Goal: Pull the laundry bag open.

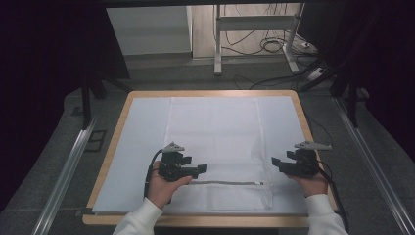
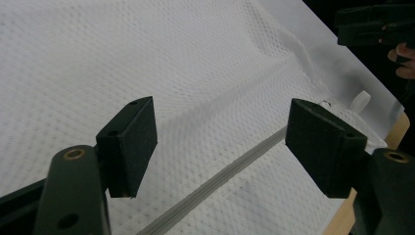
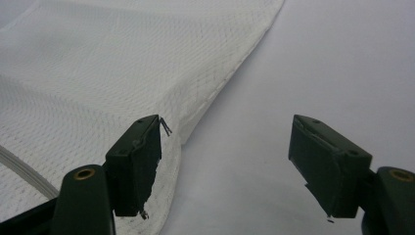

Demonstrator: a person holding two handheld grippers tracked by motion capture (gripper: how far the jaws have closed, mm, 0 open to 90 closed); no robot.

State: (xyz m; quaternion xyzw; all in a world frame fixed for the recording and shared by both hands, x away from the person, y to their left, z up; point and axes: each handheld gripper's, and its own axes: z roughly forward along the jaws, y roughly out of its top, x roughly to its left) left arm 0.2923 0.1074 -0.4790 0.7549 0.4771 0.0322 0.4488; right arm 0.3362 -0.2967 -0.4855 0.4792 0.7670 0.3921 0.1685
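dim room around a wood-edged worktop [image 1: 113, 142]

grey carpet floor [image 1: 49, 161] lies on all sides; beyond the worktop's far edge stands a white metal frame [image 1: 254, 24] with loose cables [image 1: 274, 46] at its feet, and silver rails [image 1: 66, 171] run along both sides.

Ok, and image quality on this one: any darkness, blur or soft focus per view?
High view: surroundings nearly black, the white mesh bag evenly lit and low in contrast, no glare. Left gripper view: mesh weave and zipper fairly sharp, the other gripper dark at the top right corner. Right gripper view: the near jaws slightly soft, the bag's edge readable.
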